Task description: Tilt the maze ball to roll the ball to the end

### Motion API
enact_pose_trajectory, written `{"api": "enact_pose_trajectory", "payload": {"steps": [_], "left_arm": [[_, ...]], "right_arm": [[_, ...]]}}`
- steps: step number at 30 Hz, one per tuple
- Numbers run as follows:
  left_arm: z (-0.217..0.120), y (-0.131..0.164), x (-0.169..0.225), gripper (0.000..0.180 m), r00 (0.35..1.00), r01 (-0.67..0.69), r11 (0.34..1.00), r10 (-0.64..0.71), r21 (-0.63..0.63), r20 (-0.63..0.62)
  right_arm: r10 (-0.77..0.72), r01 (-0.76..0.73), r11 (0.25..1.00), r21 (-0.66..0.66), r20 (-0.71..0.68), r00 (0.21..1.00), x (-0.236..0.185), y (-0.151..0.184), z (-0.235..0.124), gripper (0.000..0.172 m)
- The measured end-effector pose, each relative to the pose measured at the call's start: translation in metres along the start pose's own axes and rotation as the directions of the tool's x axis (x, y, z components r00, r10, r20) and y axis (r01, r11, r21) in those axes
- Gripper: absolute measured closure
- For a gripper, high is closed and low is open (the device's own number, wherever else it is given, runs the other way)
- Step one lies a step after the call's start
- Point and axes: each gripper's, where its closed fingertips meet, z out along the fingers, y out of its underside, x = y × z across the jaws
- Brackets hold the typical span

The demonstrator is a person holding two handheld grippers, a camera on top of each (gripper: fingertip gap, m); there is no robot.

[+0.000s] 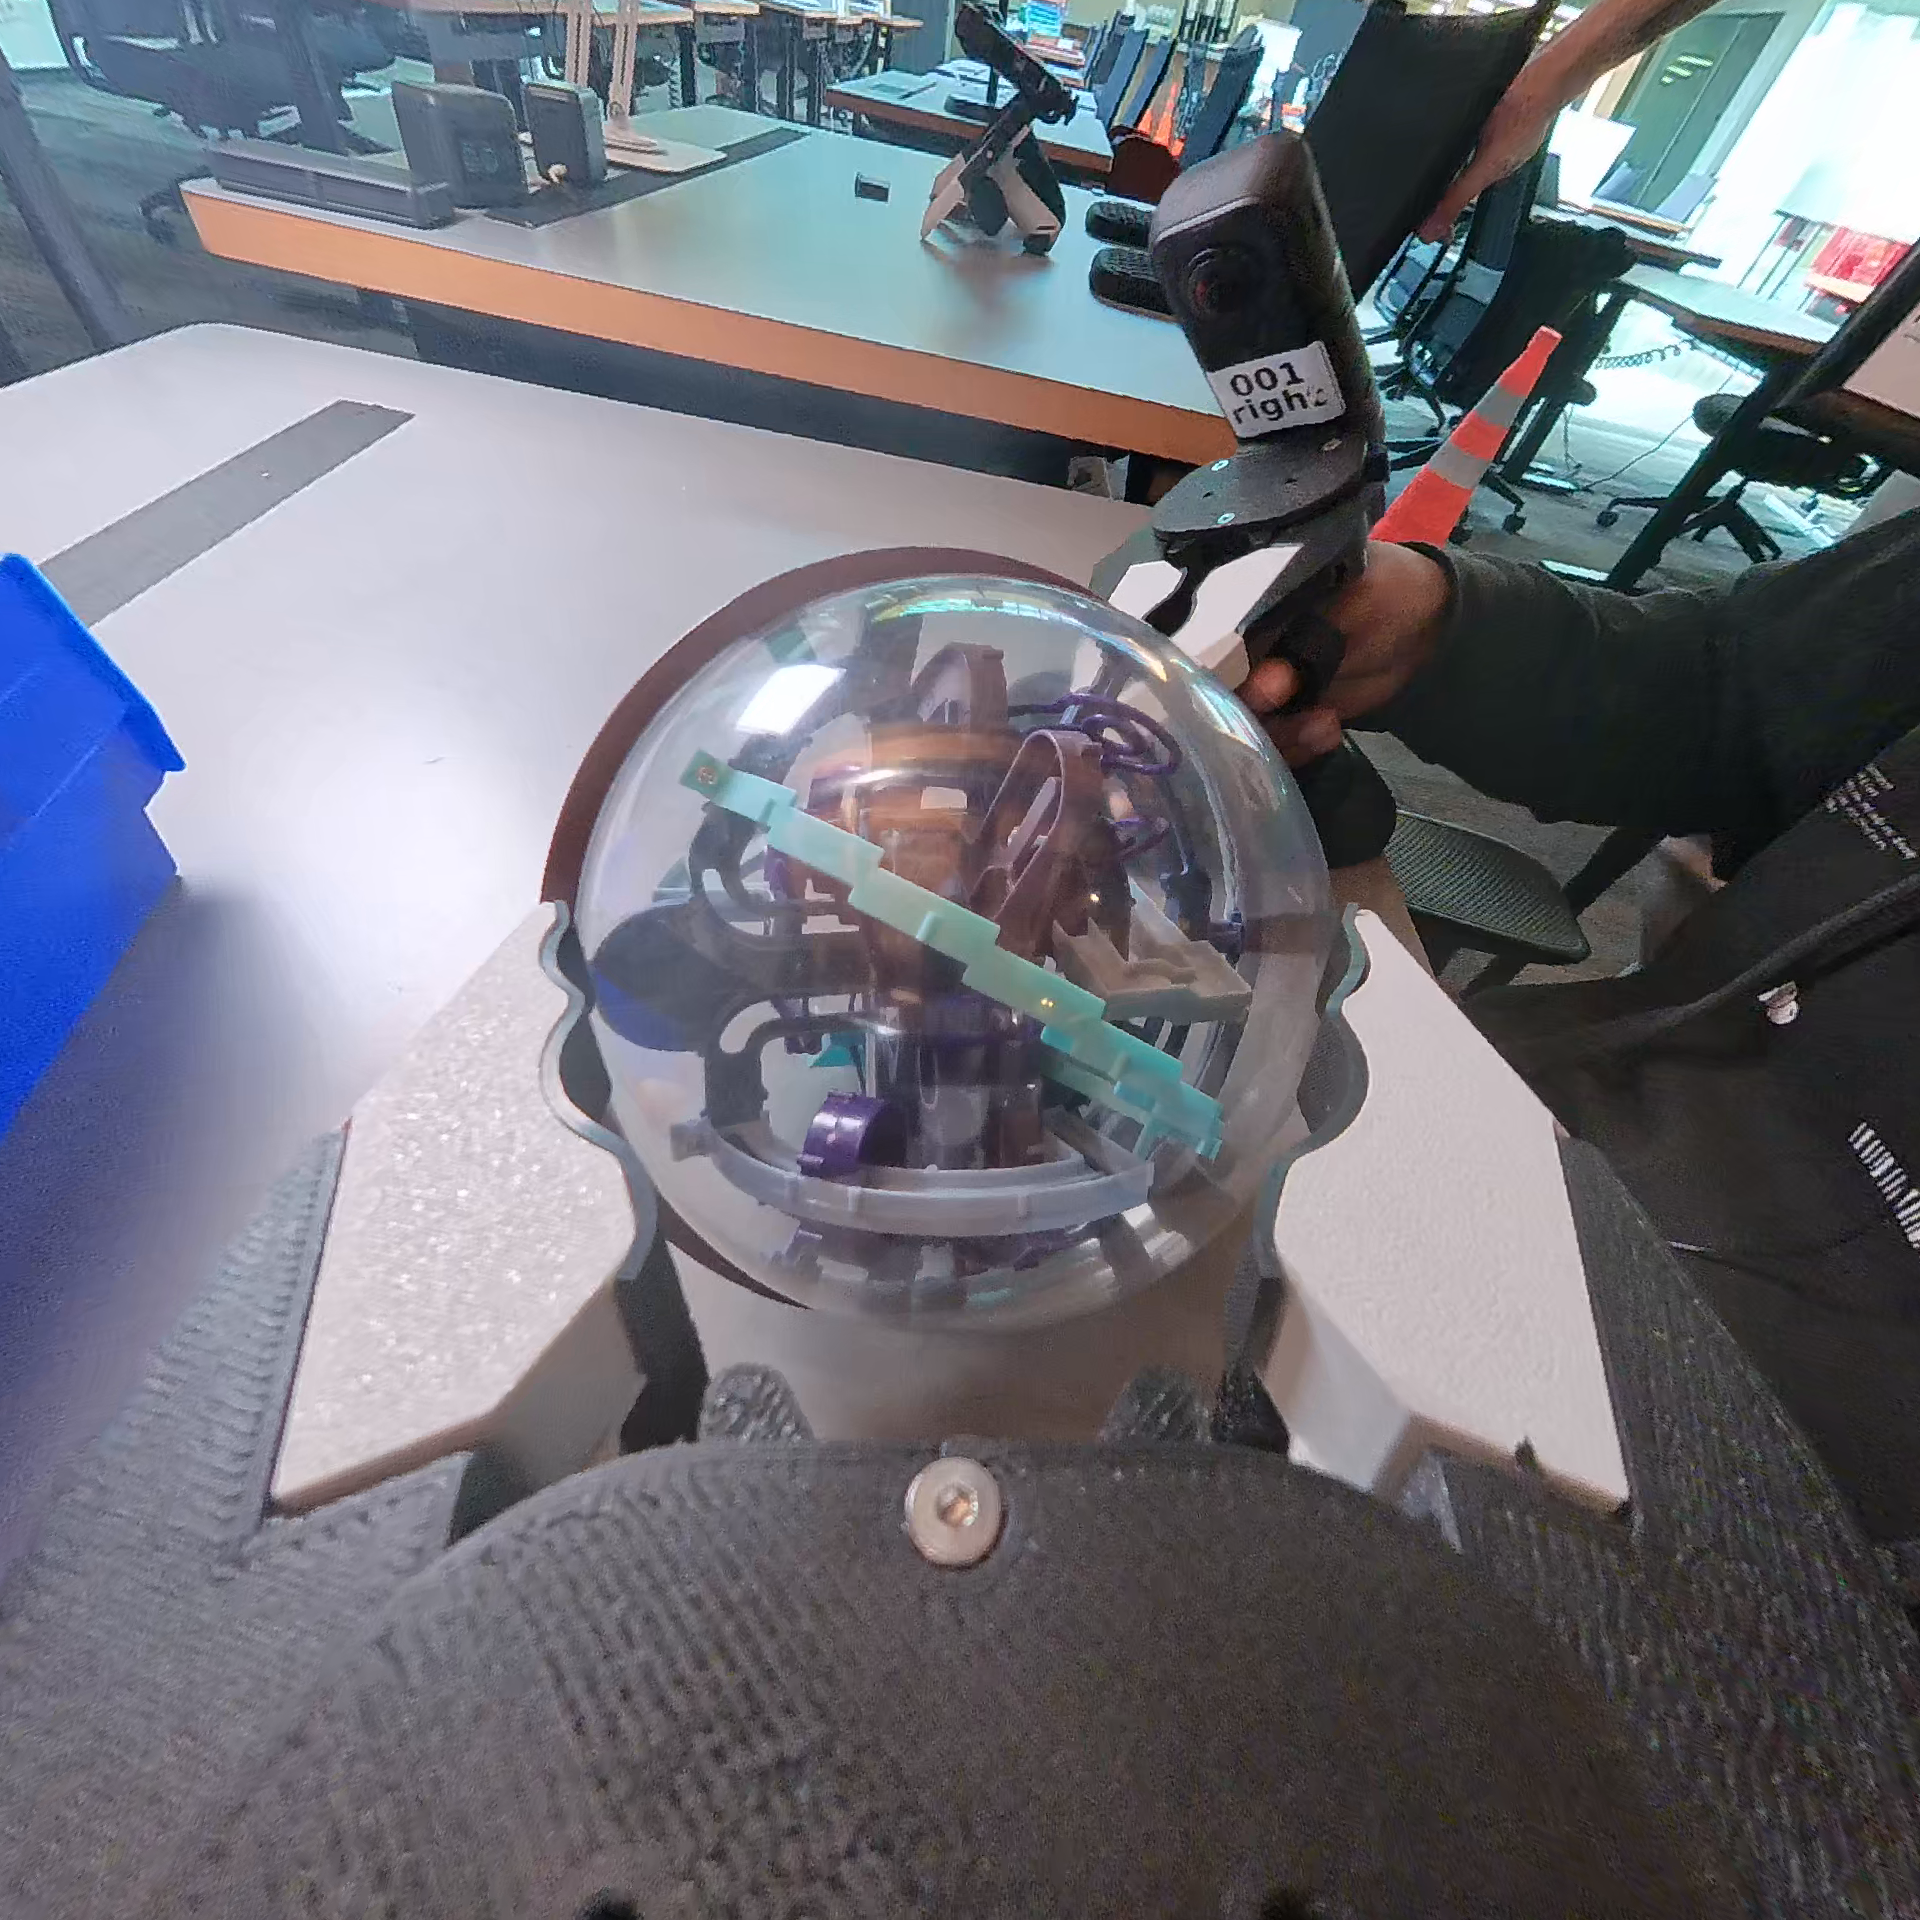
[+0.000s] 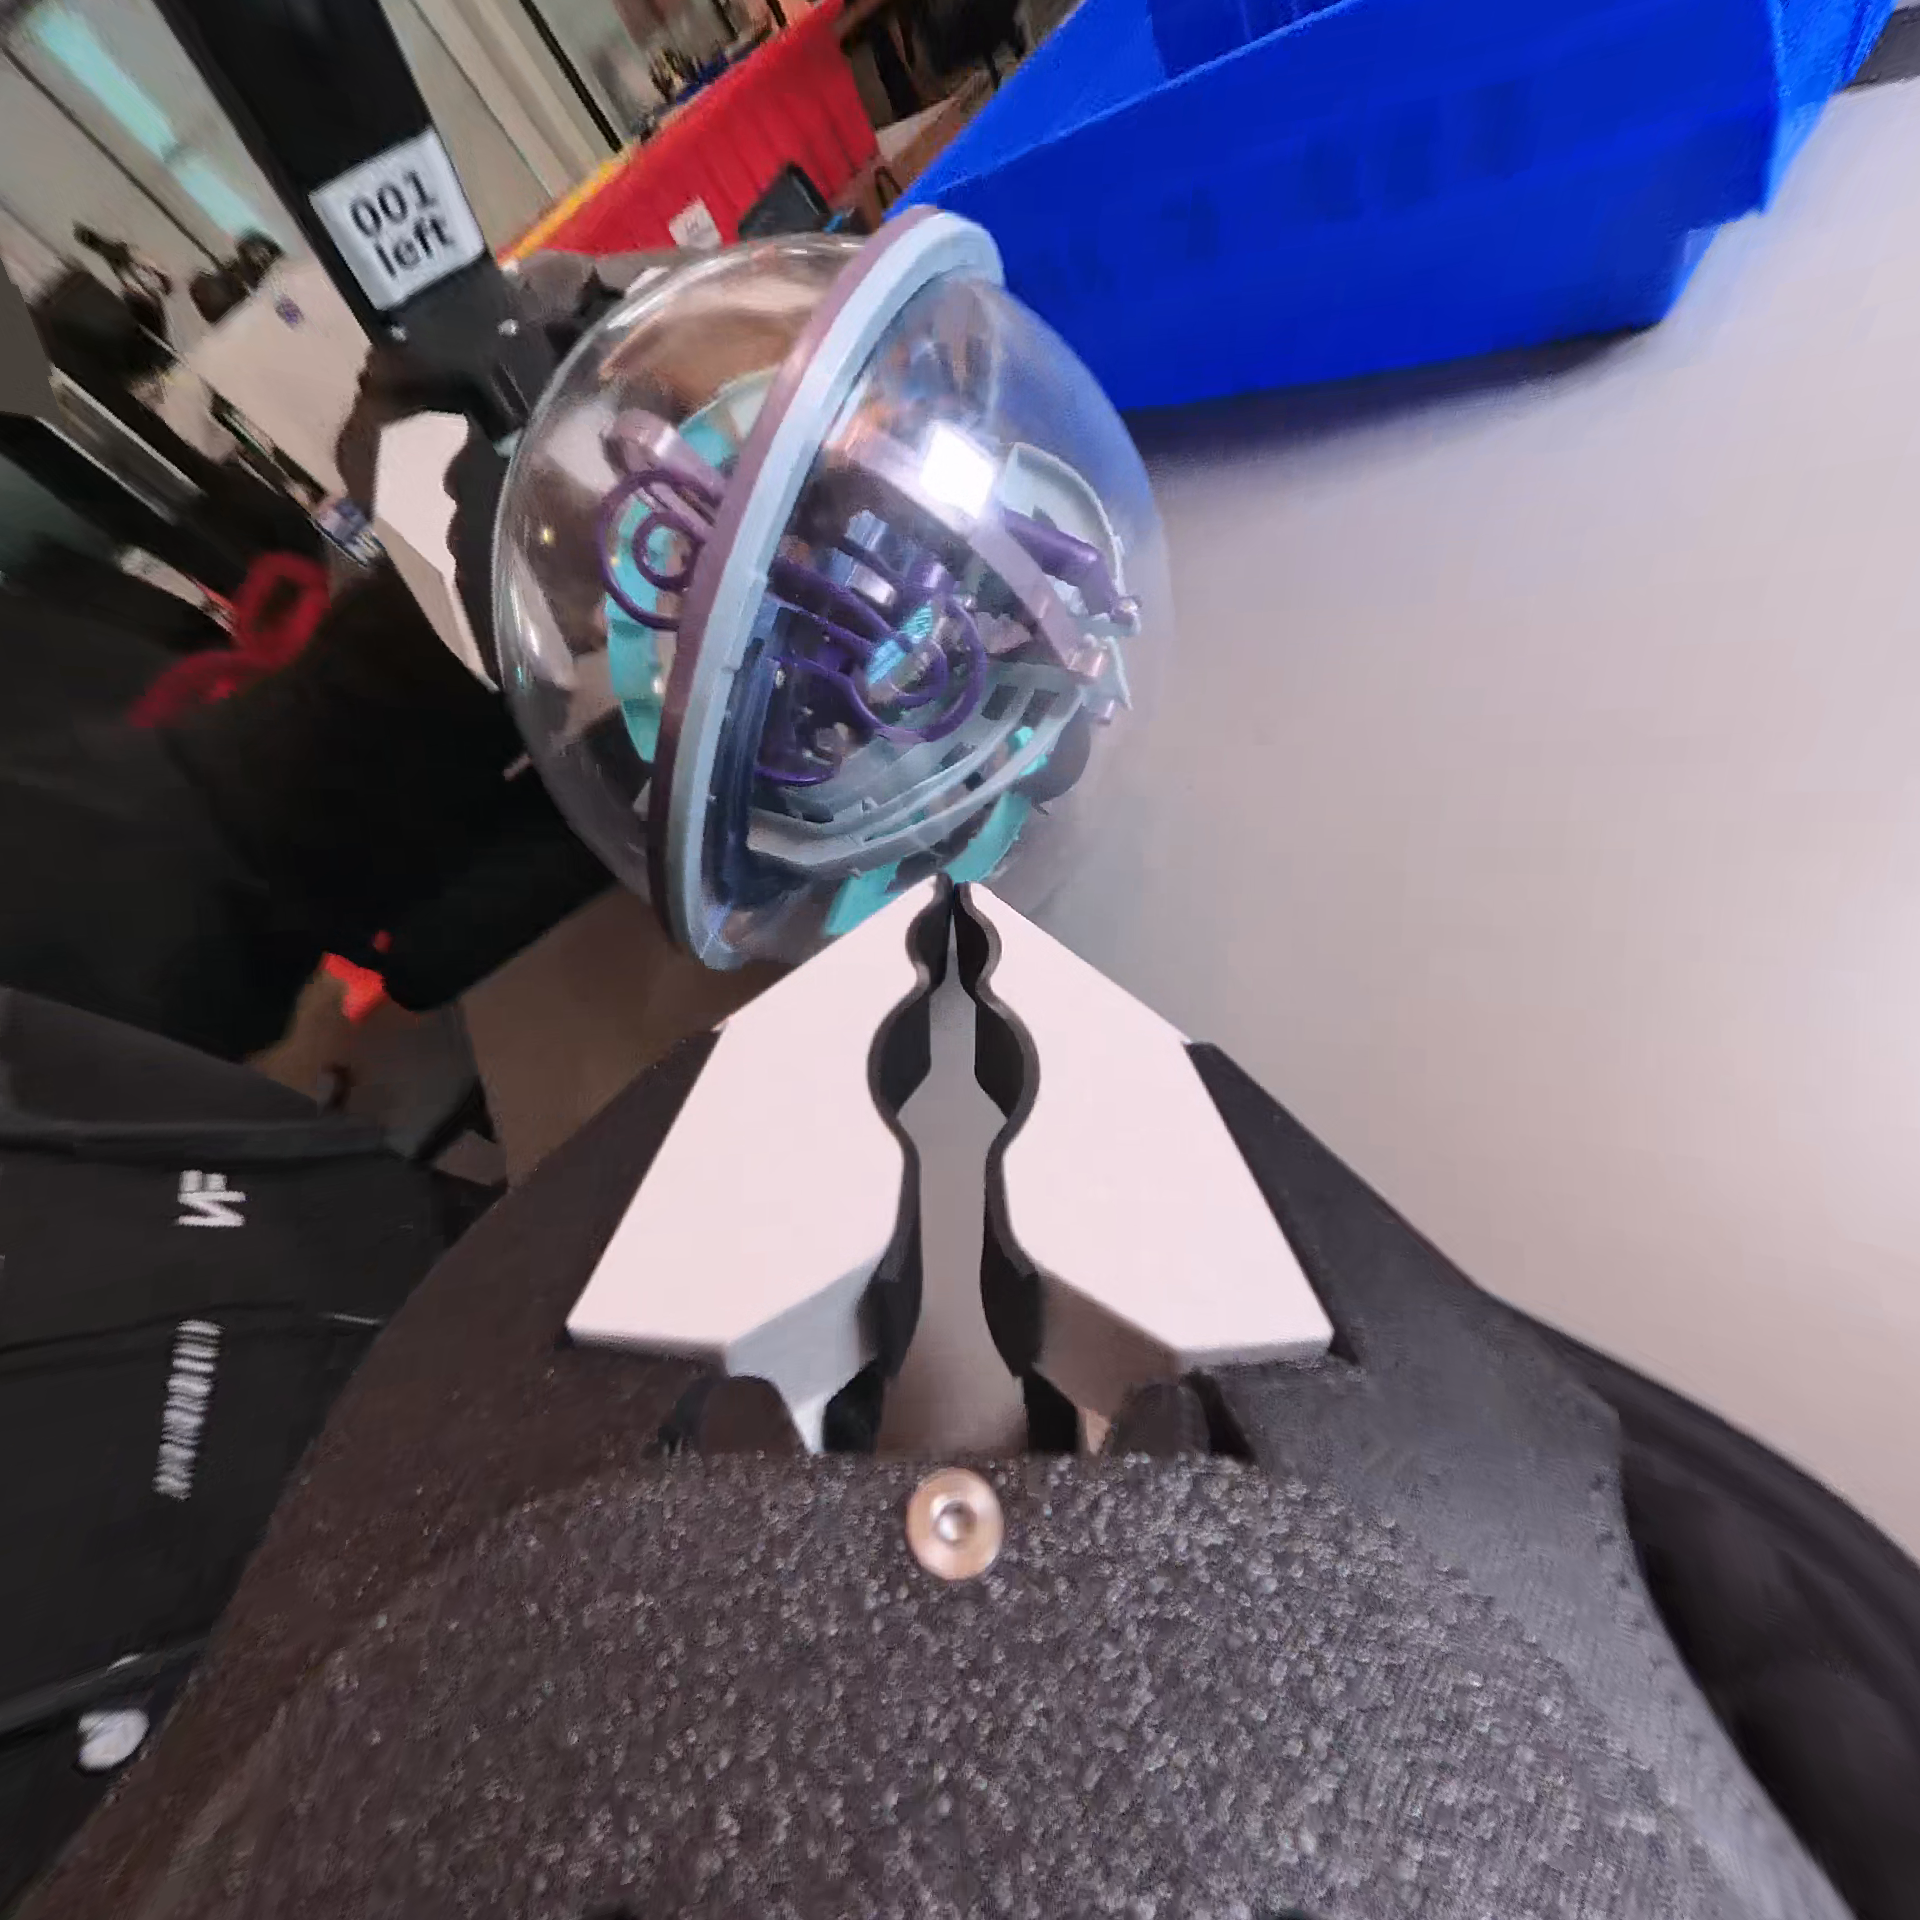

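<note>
The maze ball (image 1: 951, 956) is a clear sphere with teal, purple, brown and grey tracks inside. My left gripper (image 1: 951, 940) is shut on the maze ball: its white fingers (image 1: 468, 1122) press on both sides and hold it above the table (image 1: 364, 623). The right wrist view shows the maze ball (image 2: 821, 592) tilted, its seam ring running steeply. My right gripper (image 2: 956, 914) is shut with nothing between its pads, its tips just at the sphere's lower edge. It also shows in the left wrist view (image 1: 1195, 613), behind the sphere at the upper right. I cannot make out the small rolling ball inside.
A blue bin (image 1: 62, 831) stands on the table at the left and shows in the right wrist view (image 2: 1403, 187). A person's hand (image 1: 1371, 644) grips the right gripper's handle. An orange cone (image 1: 1475, 447) and office chairs (image 1: 1475, 904) stand beyond the table edge.
</note>
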Motion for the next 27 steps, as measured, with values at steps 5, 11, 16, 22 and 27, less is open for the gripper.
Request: {"api": "enact_pose_trajectory", "payload": {"steps": [5, 11, 16, 22, 27], "left_arm": [[-0.006, 0.002, -0.006, 0.045, 1.0, 0.028, 1.0, -0.028, -0.002, -0.005], [-0.009, 0.003, -0.012, 0.045, 0.996, 0.071, 0.997, -0.07, 0.027, -0.055], [-0.011, 0.002, -0.018, 0.045, 0.987, 0.11, 0.993, -0.103, 0.053, -0.119], [-0.024, -0.018, -0.026, 0.046, 0.998, 0.053, 0.997, -0.051, 0.065, -0.021], [0.002, -0.005, -0.031, 0.043, 0.989, -0.083, 0.993, 0.094, -0.089, 0.117]], "right_arm": [[-0.054, 0.055, 0.998, 0.026, -0.029, 0.998, 0.004, -0.012, 0.008, 0.172], [-0.105, 0.105, 0.993, 0.055, -0.002, 0.994, -0.003, -0.014, 0.01, 0.172], [-0.188, 0.186, 0.98, 0.072, 0.013, 0.982, -0.026, -0.005, 0.012, 0.154], [-0.278, 0.284, 0.955, 0.091, -0.075, 0.958, -0.029, -0.006, 0.012, 0.15], [-0.281, 0.295, 0.944, 0.147, -0.11, 0.953, -0.027, -0.016, 0.019, 0.157]]}}
